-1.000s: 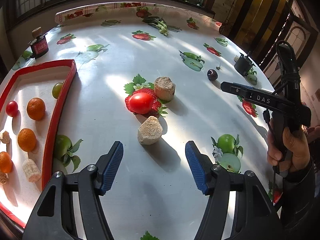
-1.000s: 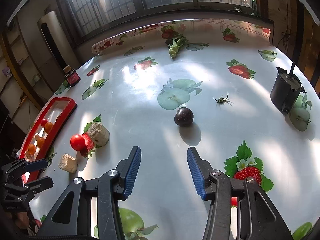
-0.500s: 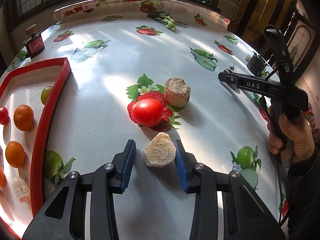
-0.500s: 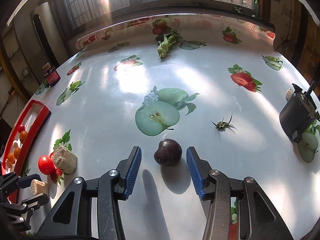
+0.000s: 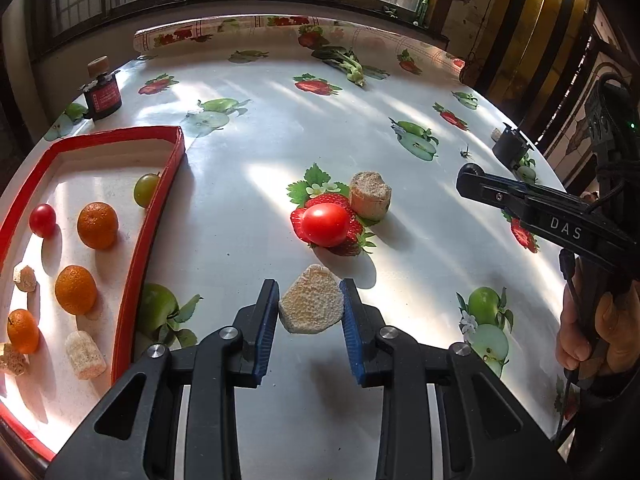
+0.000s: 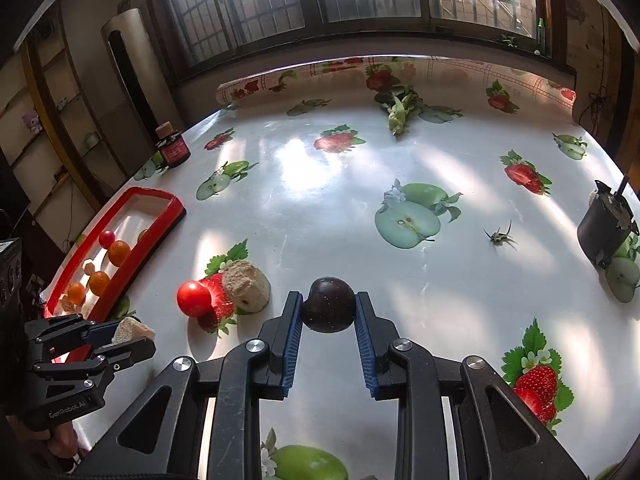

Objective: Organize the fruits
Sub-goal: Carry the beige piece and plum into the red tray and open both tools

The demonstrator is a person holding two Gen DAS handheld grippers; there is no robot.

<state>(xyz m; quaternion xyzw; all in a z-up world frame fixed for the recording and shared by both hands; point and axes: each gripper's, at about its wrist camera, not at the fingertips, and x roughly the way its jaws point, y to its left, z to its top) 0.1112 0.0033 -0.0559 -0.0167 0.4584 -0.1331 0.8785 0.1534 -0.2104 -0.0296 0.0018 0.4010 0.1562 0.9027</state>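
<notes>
My left gripper (image 5: 310, 306) is shut on a beige spongy chunk (image 5: 311, 305), held just above the table. My right gripper (image 6: 328, 314) is shut on a dark purple plum (image 6: 328, 310). A red tomato (image 5: 324, 225) and a second beige chunk (image 5: 370, 196) lie on the table ahead of the left gripper. The red-rimmed tray (image 5: 168, 184) at the left holds several oranges, a small red tomato (image 5: 42, 220), a green grape (image 5: 146, 189) and several beige chunks. In the right wrist view the left gripper (image 6: 120, 336) and the tray (image 6: 160, 224) show at the left.
A dark jar with a red label (image 5: 102, 94) stands at the far left. A black cup (image 6: 606, 230) stands at the right edge. A leafy green vegetable (image 6: 400, 110) lies at the far side. A small stem (image 6: 498, 236) lies near the cup. The tablecloth has printed fruit.
Both grippers have moved forward and shut: the left on the beige chunk, the right on the plum. Half a second ago both still stood open around them.
</notes>
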